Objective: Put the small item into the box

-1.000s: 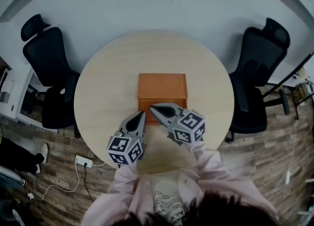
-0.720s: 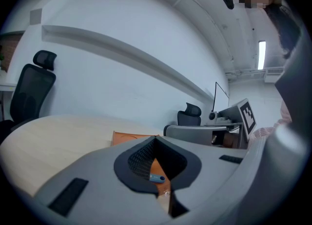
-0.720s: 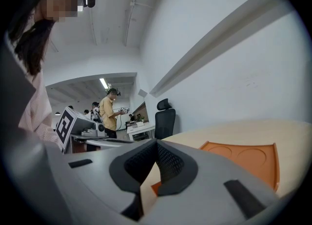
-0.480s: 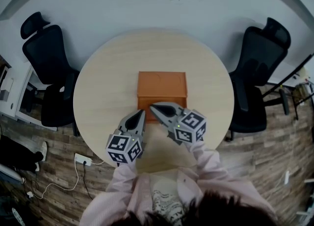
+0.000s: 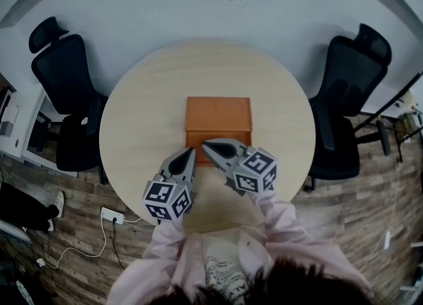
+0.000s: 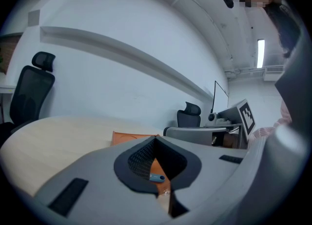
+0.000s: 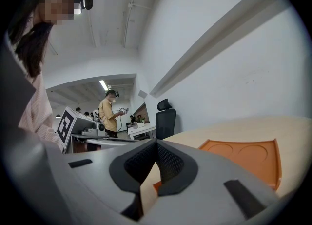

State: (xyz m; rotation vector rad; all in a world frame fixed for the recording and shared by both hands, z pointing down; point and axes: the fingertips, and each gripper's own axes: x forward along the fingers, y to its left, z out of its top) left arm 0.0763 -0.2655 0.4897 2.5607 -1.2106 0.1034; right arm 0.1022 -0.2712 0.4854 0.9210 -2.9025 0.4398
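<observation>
Both jaw pairs are closed on nothing, with left gripper [image 5: 192, 154] and right gripper [image 5: 204, 145] at the near wall of the box [image 5: 219, 115]. The small blue item [image 6: 157, 177] lies just past the left tips. Open left, straddle its narrow sides, pinch squarely.

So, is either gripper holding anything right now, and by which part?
Nothing is held. The left gripper and right gripper are both shut and empty; the small blue item shows through the left jaws' gap, lying loose.

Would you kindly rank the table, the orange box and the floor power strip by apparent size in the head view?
1. table
2. orange box
3. power strip, clearly smallest, though it lies farther away on the floor.
</observation>
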